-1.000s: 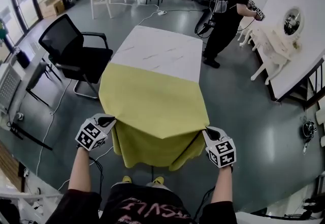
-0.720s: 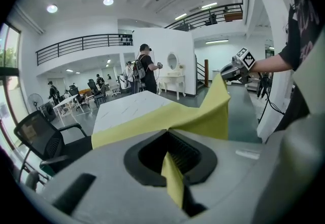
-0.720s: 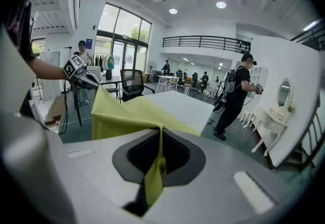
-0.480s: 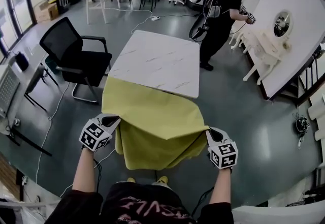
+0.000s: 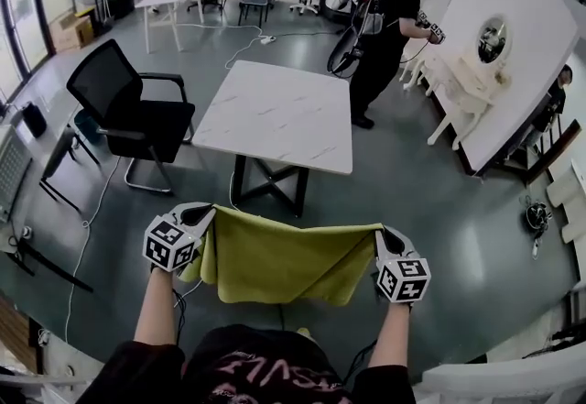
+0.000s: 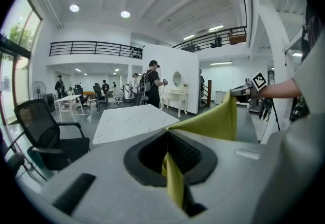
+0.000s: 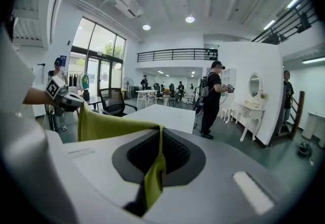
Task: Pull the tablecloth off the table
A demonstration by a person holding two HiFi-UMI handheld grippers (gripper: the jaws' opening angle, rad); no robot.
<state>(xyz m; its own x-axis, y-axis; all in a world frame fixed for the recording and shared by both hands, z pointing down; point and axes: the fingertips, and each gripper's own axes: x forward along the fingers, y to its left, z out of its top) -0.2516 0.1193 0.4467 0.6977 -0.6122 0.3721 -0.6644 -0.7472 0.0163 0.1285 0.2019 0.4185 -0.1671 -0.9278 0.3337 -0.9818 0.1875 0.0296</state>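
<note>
The yellow-green tablecloth (image 5: 279, 257) hangs in the air between my two grippers, fully off the white marble-top table (image 5: 279, 114). My left gripper (image 5: 203, 214) is shut on the cloth's left corner, and its own view shows the fabric (image 6: 175, 180) pinched between the jaws. My right gripper (image 5: 382, 234) is shut on the right corner, with cloth (image 7: 153, 177) trailing out of its jaws. The table top is bare and stands a short way in front of the cloth.
A black office chair (image 5: 128, 114) stands left of the table. A person in black (image 5: 389, 36) stands beyond the table's far right corner, by a white dresser with a mirror (image 5: 472, 86). More tables, chairs and people are at the back of the room.
The cloth slid towards me over the table and came off its near edge. It now hangs free between the grippers, and the table lies farther from me.
</note>
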